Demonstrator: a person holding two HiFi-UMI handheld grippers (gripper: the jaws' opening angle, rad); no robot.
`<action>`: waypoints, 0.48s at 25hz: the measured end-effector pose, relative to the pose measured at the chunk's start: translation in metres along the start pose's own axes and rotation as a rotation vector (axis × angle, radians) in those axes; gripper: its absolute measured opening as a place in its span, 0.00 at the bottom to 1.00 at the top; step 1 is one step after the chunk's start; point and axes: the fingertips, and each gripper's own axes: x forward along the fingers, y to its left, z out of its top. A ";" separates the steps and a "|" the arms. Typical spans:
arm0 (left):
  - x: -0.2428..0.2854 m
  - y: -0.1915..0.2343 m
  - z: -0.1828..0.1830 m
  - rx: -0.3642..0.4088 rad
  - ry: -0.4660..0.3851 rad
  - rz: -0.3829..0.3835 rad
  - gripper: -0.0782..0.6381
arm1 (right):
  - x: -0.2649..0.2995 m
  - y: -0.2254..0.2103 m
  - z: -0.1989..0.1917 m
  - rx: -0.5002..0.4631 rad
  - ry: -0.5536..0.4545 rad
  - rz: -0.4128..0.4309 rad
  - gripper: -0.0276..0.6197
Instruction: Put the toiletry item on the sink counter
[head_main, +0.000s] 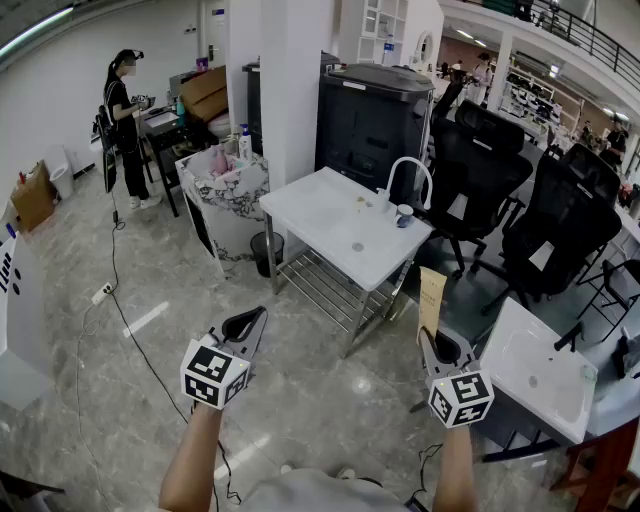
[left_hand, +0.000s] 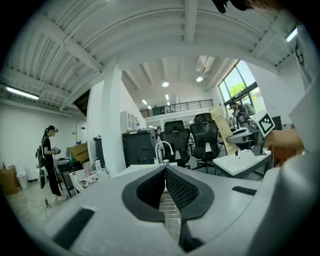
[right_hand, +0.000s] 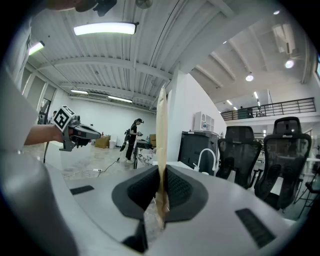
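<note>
Toiletry packet (head_main: 432, 298), flat and tan, stands upright, pinched in the right gripper (head_main: 430, 338), in the air short of the sink counter (head_main: 310, 215) near edge. Left gripper (head_main: 260, 314) is closed on nothing. Probably best to carry it over bare countertop clear of the faucet (head_main: 410, 175), lower it flat, then let go.

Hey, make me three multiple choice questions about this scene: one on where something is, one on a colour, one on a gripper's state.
1. Where is the tan packet? A in the right gripper; B on the floor; C in a drawer.
2. What colour is the faucet on the sink counter? A black; B white; C red.
3. The left gripper is: A shut, empty; B wide open; C gripping a cup.
Answers: 1A, its jaws pinch it upright. 2B, white arch. 3A, pads meet, nothing between.
</note>
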 end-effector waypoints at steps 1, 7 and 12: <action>-0.001 0.004 0.001 0.004 -0.001 0.003 0.12 | 0.003 0.003 0.002 -0.001 -0.003 -0.001 0.09; -0.009 0.030 -0.002 0.034 -0.005 0.006 0.12 | 0.018 0.025 0.020 0.073 -0.067 0.014 0.09; -0.025 0.059 -0.012 0.013 -0.002 0.009 0.12 | 0.026 0.046 0.030 0.165 -0.117 0.014 0.09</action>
